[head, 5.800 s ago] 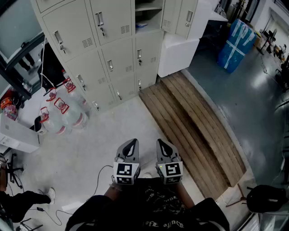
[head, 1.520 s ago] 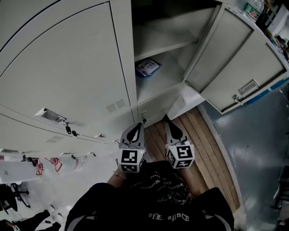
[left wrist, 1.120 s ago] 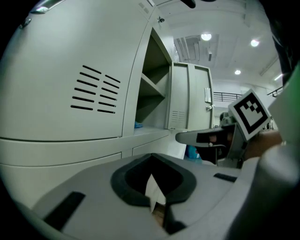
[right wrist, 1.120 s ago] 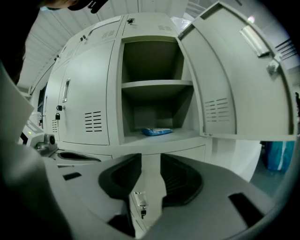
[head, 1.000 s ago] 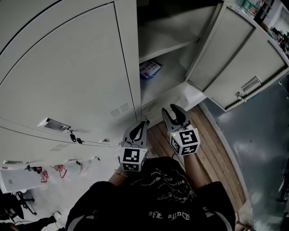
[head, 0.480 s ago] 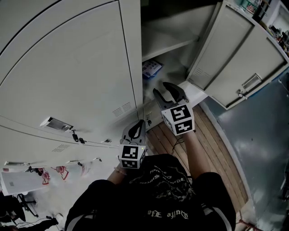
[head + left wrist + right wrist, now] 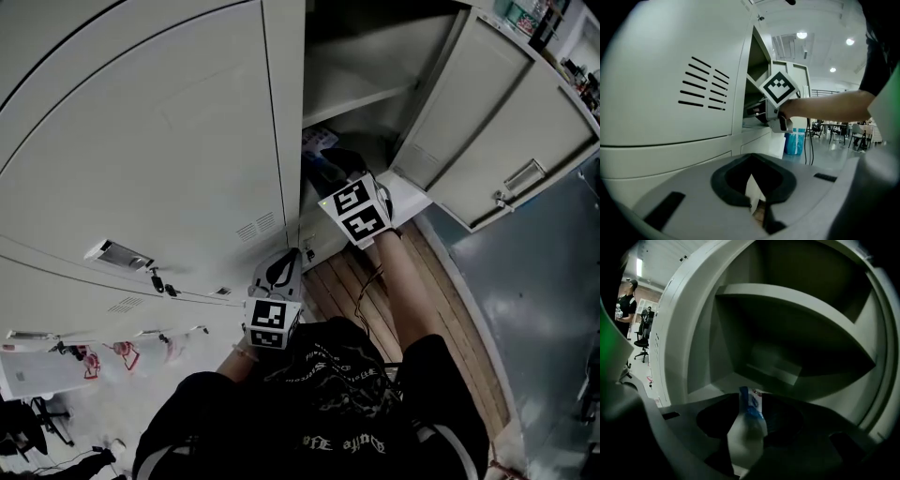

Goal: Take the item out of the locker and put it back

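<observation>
The head view is evenly lit and sharp, though the wide lens bows the locker doors. Inside the open locker it is dim, so the right gripper view is dark and grainy. In the left gripper view ceiling lamps glare; its corners blacken.

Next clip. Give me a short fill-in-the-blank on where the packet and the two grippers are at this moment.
1. The blue-and-white packet lies in the locker compartment whose door stands ____.
2. The right gripper reaches into that compartment, toward the ____.
3. The left gripper, jaws together, holds ____.
Missing words: open; packet; nothing.
Note: the right gripper's jaws have just been opening. The packet shows in the gap between them, not gripped.
</observation>
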`<state>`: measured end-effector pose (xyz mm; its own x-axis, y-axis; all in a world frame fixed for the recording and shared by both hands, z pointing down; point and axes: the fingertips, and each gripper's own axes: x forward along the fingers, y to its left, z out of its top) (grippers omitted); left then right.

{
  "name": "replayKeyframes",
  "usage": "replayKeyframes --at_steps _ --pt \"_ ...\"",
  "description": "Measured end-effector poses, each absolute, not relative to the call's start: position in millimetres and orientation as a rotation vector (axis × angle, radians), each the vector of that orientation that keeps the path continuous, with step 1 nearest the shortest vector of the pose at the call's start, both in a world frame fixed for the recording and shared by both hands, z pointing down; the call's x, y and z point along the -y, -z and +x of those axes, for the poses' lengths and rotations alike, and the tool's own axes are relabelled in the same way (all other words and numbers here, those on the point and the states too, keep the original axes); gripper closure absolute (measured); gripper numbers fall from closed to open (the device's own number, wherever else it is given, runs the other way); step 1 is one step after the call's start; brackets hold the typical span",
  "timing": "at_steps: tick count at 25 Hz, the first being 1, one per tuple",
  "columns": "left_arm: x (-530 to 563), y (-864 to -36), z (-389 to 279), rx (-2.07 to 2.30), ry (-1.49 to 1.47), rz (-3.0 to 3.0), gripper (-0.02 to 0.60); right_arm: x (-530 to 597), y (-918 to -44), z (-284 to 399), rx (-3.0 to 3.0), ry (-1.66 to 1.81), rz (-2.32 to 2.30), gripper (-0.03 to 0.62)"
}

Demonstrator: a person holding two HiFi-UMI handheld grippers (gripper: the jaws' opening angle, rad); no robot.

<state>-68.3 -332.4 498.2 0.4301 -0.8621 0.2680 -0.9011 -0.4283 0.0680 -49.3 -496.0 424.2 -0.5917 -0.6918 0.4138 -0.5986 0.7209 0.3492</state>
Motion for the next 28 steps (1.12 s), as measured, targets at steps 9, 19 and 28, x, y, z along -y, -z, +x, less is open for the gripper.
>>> replayKeyframes --at_steps 9,19,28 --pt "323.6 -507.9 -77.0 1.561 -0.313 2.436 0.575 518.2 -447.8 -63.2 2.280 0.274 0.869 0.439" --pt "329.5 -499.3 -76.8 1.551 -0.308 2.489 0.575 528.9 -459.2 -62.6 2.222 0.280 0.860 0.495" --pt "324.4 -505.8 -80.9 1.557 -0.309 2.467 0.575 531.0 -454.5 -61.1 2.234 0.291 0.913 0.557"
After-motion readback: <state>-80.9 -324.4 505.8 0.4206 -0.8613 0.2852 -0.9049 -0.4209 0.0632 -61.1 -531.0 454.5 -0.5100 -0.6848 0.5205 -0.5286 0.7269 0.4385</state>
